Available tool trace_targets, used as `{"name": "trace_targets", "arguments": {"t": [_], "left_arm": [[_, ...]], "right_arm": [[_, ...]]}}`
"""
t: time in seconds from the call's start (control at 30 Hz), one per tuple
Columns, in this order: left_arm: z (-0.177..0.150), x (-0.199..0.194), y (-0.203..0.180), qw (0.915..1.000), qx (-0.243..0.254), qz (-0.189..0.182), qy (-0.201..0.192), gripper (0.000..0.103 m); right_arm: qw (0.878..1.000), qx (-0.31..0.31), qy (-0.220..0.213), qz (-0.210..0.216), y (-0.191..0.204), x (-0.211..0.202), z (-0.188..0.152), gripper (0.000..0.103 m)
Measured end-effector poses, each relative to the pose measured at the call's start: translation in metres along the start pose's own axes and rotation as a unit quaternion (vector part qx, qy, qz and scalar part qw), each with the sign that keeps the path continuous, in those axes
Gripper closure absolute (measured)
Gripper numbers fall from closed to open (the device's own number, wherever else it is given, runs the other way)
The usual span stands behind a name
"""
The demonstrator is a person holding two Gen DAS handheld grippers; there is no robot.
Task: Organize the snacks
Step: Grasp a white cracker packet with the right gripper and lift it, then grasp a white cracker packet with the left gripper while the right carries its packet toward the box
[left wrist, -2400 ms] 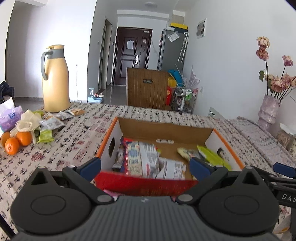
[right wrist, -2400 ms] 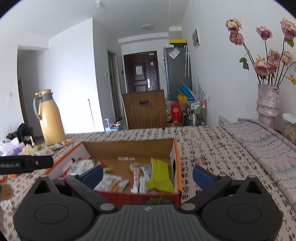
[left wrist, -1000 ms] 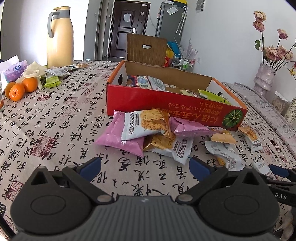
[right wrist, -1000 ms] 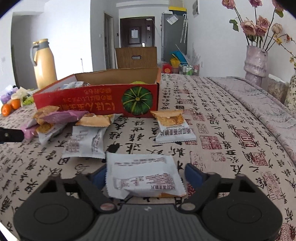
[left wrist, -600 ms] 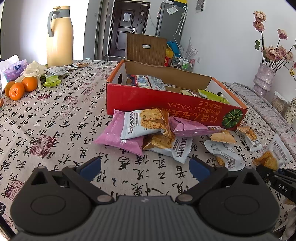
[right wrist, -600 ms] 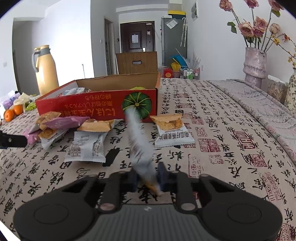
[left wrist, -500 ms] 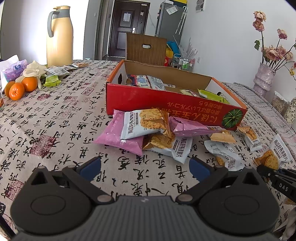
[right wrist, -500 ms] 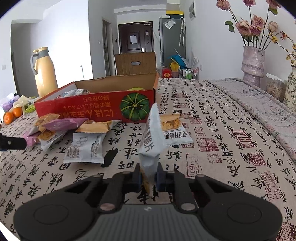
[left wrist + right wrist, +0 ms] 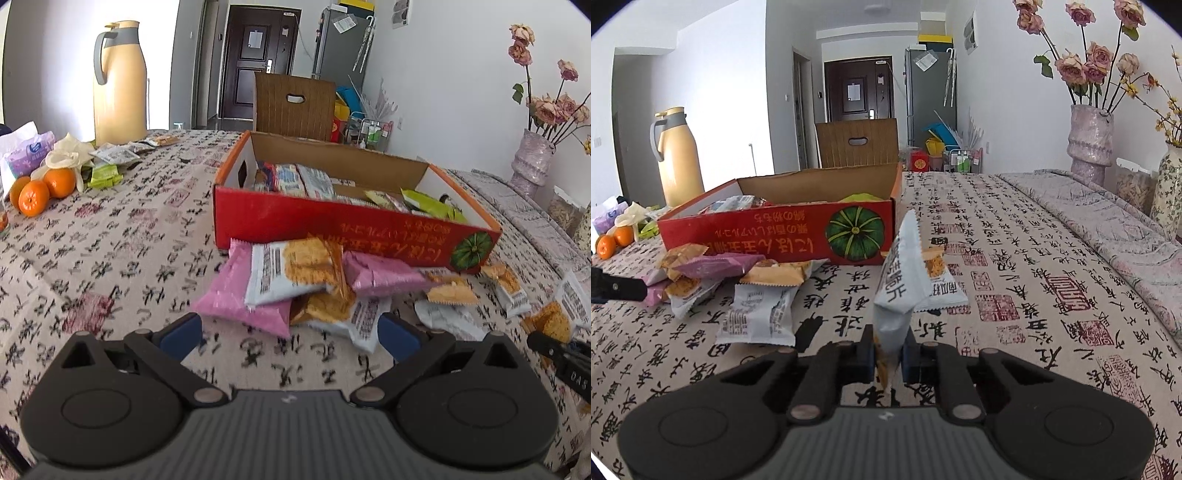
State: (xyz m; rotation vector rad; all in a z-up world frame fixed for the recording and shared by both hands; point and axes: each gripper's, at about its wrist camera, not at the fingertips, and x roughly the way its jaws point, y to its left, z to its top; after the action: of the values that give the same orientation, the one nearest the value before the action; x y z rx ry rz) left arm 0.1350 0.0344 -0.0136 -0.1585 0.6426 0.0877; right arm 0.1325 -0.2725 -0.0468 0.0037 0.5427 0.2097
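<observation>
Right gripper (image 9: 888, 356) clamped on upright white snack packet (image 9: 899, 291), above patterned tablecloth (image 9: 1034, 295); red box (image 9: 783, 232) behind, loose packets (image 9: 757, 317) lying left.

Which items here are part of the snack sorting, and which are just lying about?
Job:
red box
loose packets before the box
white packet pinched in the right claw
open left claw

Lying about:
thermos
oranges
vase of roses
chair

Ahead of my left fingers (image 9: 181, 334), a heap of snack packets (image 9: 295, 284) blocks the way to the red box (image 9: 343, 225). Beyond my right fingers (image 9: 867, 353), bare bench (image 9: 1052, 266) lies open to their right.
</observation>
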Motion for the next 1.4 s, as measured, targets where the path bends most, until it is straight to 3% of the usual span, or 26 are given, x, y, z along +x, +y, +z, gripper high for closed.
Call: {"name": "trace_targets", "arguments": {"t": [0.3,0.57,0.7,1.03,1.3,1.33,1.4], "left_arm": [[0.032,0.03,0.0,0.9997,-0.008,0.024,0.0,0.0],[0.036,0.055,-0.006,0.9988,0.012,0.044,0.016,0.002],[0.033,0.06,-0.009,0.9987,0.022,0.04,0.022,0.01],[0.031,0.062,-0.011,0.9991,0.032,0.017,0.02,0.045],[0.031,0.055,-0.013,0.9992,0.037,0.011,0.007,0.064],[0.031,0.053,-0.014,0.9992,0.037,0.011,0.005,0.071],[0.032,0.05,-0.014,0.9993,0.036,0.009,0.002,0.072]], "right_arm": [[1.0,0.0,0.0,-0.004,-0.001,0.006,0.002,0.091],[1.0,0.001,0.002,-0.005,-0.002,0.01,0.003,0.091],[1.0,0.001,0.005,-0.004,-0.002,0.013,0.002,0.09],[1.0,0.001,0.009,-0.001,-0.001,0.017,0.001,0.091],[1.0,0.0,0.007,0.0,-0.001,0.015,0.001,0.091],[1.0,0.0,0.006,0.0,-0.001,0.014,0.001,0.09],[1.0,0.0,0.004,0.0,-0.001,0.013,0.001,0.091]]}}
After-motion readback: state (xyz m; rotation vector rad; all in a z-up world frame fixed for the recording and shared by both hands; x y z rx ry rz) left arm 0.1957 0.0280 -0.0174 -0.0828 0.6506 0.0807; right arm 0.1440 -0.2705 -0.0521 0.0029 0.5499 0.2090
